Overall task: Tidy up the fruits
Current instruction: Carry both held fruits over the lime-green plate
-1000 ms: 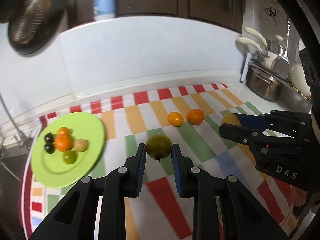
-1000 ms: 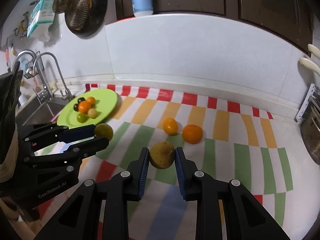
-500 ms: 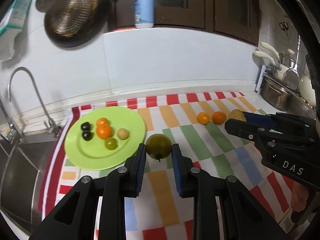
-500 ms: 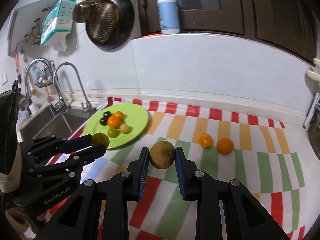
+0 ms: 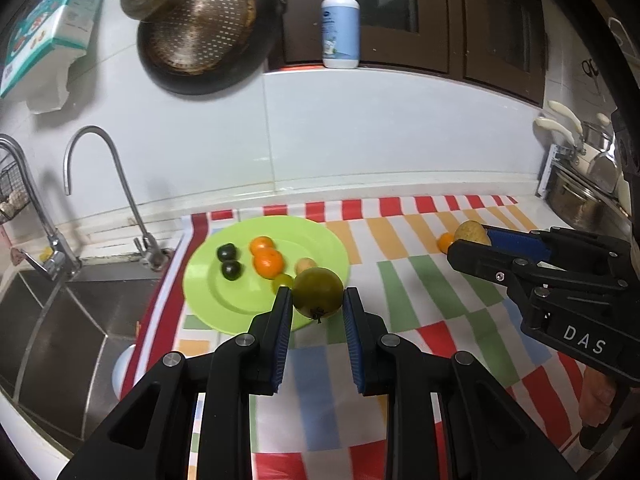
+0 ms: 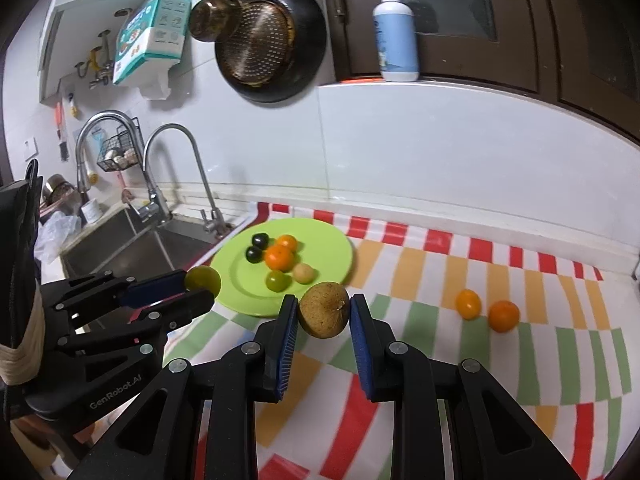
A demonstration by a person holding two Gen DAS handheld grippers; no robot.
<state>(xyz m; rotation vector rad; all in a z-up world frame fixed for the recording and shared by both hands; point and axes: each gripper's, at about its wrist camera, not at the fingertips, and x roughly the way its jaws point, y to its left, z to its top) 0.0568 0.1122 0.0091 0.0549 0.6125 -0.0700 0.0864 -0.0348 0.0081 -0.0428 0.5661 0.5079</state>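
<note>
Near half of the green plate [image 6: 240, 280] bare, small fruits [image 6: 278, 258] clustered at its far middle, faucet [image 6: 188, 176] and sink [image 5: 52, 320] crowding left, striped cloth [image 6: 420, 280] open right, two oranges [image 6: 486, 311] far right

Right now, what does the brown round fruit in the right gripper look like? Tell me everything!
The brown fruit is round with a dull, speckled tan skin and a tiny dark stem mark on its right side. It looks whole and firm. The right gripper is shut on it: its blue-padded fingers press on the left and right sides, holding it in the air above the striped cloth, just short of the green plate. Nothing else touches it.
</note>
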